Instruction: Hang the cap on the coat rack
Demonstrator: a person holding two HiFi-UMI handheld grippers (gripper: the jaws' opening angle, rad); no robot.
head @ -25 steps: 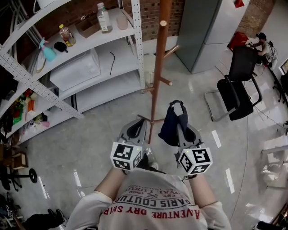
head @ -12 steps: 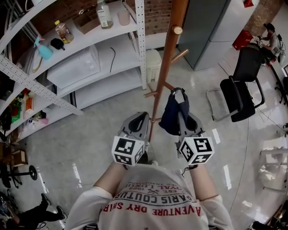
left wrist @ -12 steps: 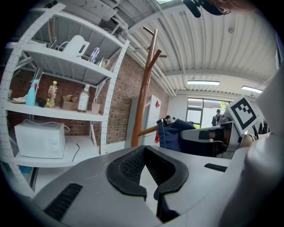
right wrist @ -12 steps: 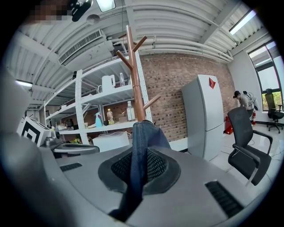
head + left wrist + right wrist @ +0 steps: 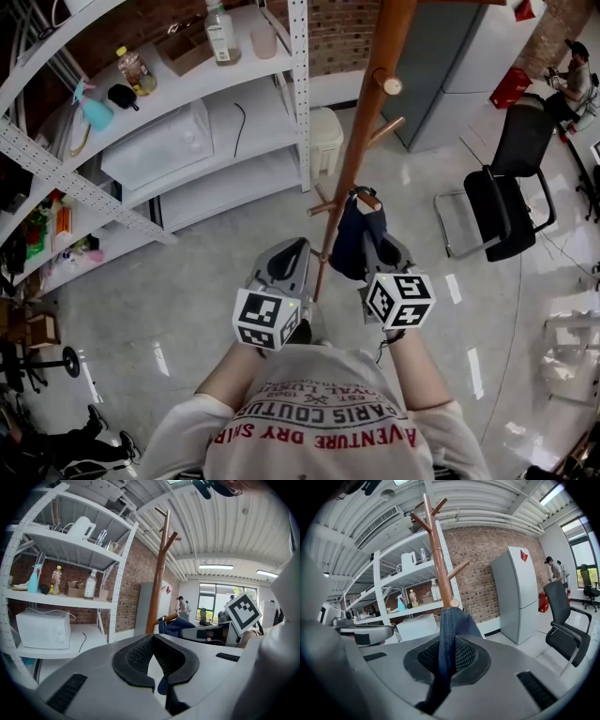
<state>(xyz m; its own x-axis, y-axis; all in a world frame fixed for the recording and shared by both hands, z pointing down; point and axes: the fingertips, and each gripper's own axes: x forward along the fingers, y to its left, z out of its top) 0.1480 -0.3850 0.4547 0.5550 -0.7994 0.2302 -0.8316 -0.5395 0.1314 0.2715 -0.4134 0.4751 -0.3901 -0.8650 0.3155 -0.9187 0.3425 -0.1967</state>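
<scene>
The wooden coat rack [image 5: 349,178] rises in front of me, with short pegs [image 5: 387,86] along its pole. My right gripper [image 5: 369,214] is shut on the dark blue cap [image 5: 351,242], which hangs just right of the pole, close to a low peg [image 5: 319,202]. In the right gripper view the cap's fabric [image 5: 452,625] runs between the pads of the right gripper [image 5: 446,658], with the rack [image 5: 438,559] straight ahead. My left gripper [image 5: 289,255] is shut and holds nothing, left of the pole. The left gripper view shows the left gripper [image 5: 157,660], the rack [image 5: 159,573] and the cap [image 5: 176,624].
White metal shelving [image 5: 187,89] with bottles and a white microwave [image 5: 155,145] stands at the left. A grey cabinet [image 5: 436,66] is behind the rack. A black office chair [image 5: 502,197] stands at the right, with a person [image 5: 574,80] further off. The floor is glossy.
The right gripper has carried the cap up and closer to the rack's pole. The left gripper has kept beside it. The rack now looks nearer and larger.
</scene>
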